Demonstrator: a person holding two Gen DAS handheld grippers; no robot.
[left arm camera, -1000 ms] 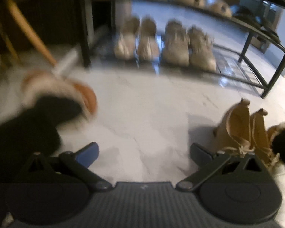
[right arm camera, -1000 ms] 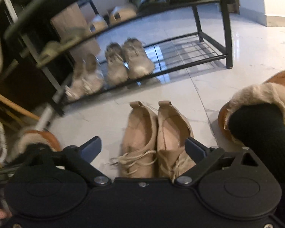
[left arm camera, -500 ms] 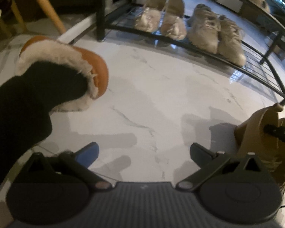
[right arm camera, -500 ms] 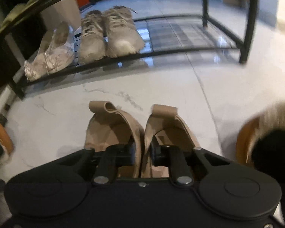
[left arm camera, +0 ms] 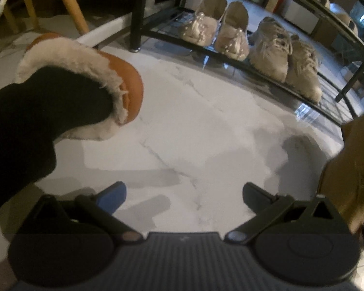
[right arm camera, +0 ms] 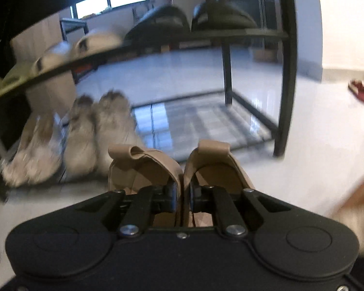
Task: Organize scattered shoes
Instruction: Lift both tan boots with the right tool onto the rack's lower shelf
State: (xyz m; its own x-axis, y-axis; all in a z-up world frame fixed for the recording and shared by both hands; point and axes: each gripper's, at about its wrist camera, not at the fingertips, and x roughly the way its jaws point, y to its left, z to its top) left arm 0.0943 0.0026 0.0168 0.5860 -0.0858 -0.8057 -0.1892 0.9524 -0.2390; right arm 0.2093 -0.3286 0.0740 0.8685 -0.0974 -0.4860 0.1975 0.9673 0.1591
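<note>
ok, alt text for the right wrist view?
The right hand-held gripper is shut on the adjoining inner walls of a tan shoe pair, facing a black shoe rack whose bottom shelf holds grey sneakers.

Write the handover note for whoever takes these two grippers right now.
Right gripper: shut on the inner sides of the tan shoe pair, held together, facing the rack.
Left gripper: open, nothing between its fingers, over bare floor.
Done: two pairs sit on the bottom shelf.
Left: set the tan pair on the free shelf space to their right; red shoes lie on the floor beyond.
</note>
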